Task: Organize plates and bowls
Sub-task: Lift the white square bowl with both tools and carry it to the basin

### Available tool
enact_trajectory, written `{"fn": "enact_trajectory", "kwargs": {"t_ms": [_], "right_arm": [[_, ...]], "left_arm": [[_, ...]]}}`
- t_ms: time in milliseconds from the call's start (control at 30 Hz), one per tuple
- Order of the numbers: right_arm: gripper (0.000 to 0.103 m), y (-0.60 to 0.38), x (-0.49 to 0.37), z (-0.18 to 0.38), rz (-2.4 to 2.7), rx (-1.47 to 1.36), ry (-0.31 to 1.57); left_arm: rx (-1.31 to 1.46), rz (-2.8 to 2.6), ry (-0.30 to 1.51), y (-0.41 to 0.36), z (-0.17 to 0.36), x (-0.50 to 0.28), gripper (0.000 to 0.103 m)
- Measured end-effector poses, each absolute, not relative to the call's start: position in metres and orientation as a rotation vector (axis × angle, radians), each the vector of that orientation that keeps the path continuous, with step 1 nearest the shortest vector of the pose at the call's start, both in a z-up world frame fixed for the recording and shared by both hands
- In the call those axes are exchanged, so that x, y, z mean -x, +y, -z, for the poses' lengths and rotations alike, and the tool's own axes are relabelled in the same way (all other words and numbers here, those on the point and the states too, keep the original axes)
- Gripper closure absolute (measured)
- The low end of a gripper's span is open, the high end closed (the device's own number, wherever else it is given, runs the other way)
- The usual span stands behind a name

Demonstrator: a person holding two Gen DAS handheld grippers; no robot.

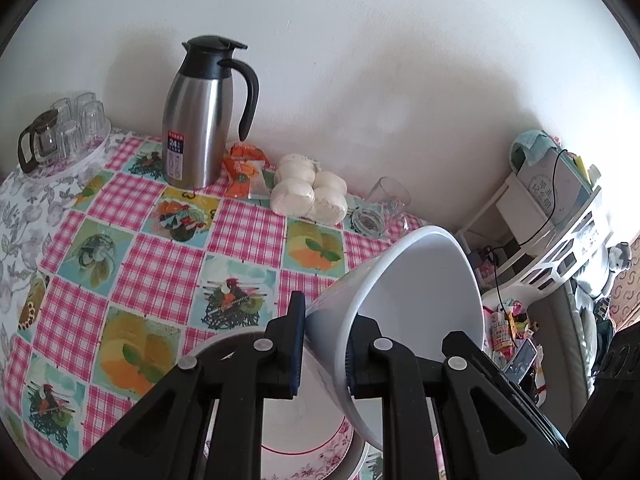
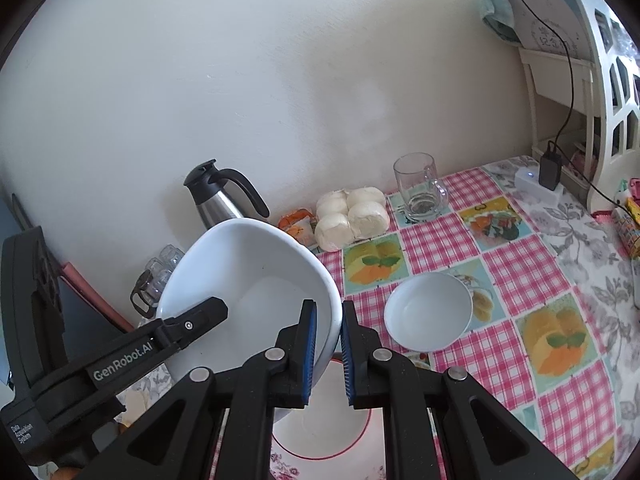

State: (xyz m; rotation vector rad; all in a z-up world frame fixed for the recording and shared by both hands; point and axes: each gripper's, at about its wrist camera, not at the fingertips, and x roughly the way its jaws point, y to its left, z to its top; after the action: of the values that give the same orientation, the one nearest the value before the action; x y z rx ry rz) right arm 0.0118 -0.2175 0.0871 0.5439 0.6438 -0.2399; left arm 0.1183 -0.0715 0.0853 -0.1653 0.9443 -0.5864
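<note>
- Because both grippers pinch opposite sides of one rim, the big bowl (image 2: 248,280) hangs tilted above the plate (image 2: 320,432), apparently being carried two-handed so its weight does not twist out of a single thin grip.
- The left gripper (image 1: 322,354) has its jaws clenched on the bowl's wall, one blue pad outside and one inside; the right gripper (image 2: 329,354) grasps the near right rim the same way, with only the thin wall between its pads.
- The bowl is smooth, glossy white, likely ceramic or melamine, deep and round with a thin lip; such a slick wall could slip between ribbed pads.
- Under it at the near edge lies the plate, flat and white, with a red ring and a pink flower border; it seems the base for stacking.
- Right of the grippers, a small bowl (image 2: 428,312) sits upright and empty on the surface (image 2: 520,280), shallow and white, probably next to be nested.
- The surface wears a shiny cloth of pink gingham and fruit squares.
- Further off, by the wall, lie soft white buns (image 2: 352,216) in clear wrap, an orange packet (image 1: 244,172), and a glass mug (image 2: 420,188).
- Far left stand a brushed-steel jug (image 1: 200,116) with black handle, and upturned glasses (image 1: 76,124) on a tray.
</note>
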Motion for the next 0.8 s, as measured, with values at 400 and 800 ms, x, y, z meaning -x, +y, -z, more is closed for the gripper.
{"fn": "enact_trajectory", "kwargs": {"t_ms": [400,800], "right_arm": [[0.090,-0.217,-0.024,-0.061,0.234,-0.571,0.752],[0.087,-0.212,-0.033,-0.039,0.242,-0.568,0.845]], "left_arm": [[0.170,0.548,1.040,-0.065,-0.054,-0.124,0.086],[0.150,0.509,1.111,-0.064,-0.033,-0.128,0.086]]}}
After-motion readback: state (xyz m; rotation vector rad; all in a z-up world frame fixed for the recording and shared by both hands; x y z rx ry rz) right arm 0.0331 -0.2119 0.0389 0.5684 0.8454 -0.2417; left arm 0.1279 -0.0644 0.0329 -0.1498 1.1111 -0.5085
